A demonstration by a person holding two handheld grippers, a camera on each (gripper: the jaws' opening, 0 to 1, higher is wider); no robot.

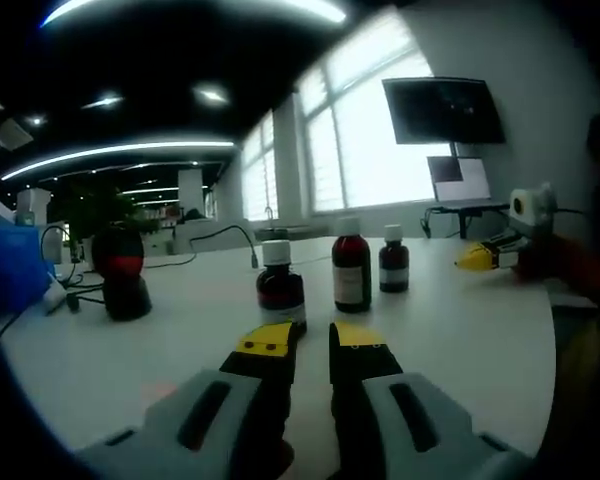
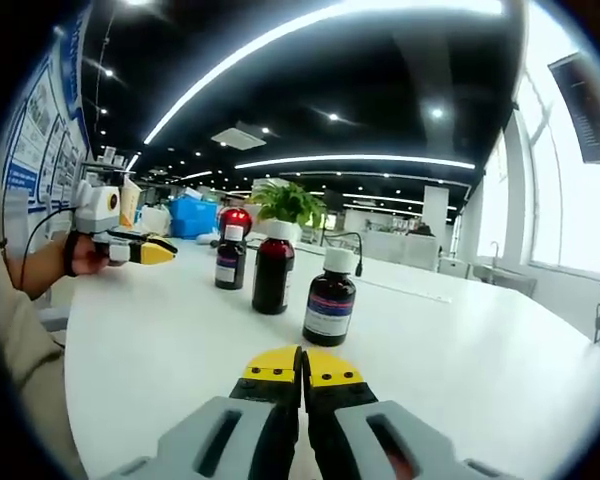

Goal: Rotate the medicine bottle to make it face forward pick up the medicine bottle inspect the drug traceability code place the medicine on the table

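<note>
The nearest bottle point(image 2: 329, 297) stood upright on the table point(image 2: 460, 360), straight ahead of the right claw point(image 2: 302, 365), whose jaws were shut and empty, while the left claw point(image 1: 313, 339), slightly parted and empty, sat nearer.

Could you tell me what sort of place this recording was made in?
Probably an open-plan office or lab: a long white table with three medicine bottles, a wall monitor beside tall windows, linear ceiling lights, and a potted plant further back.
</note>
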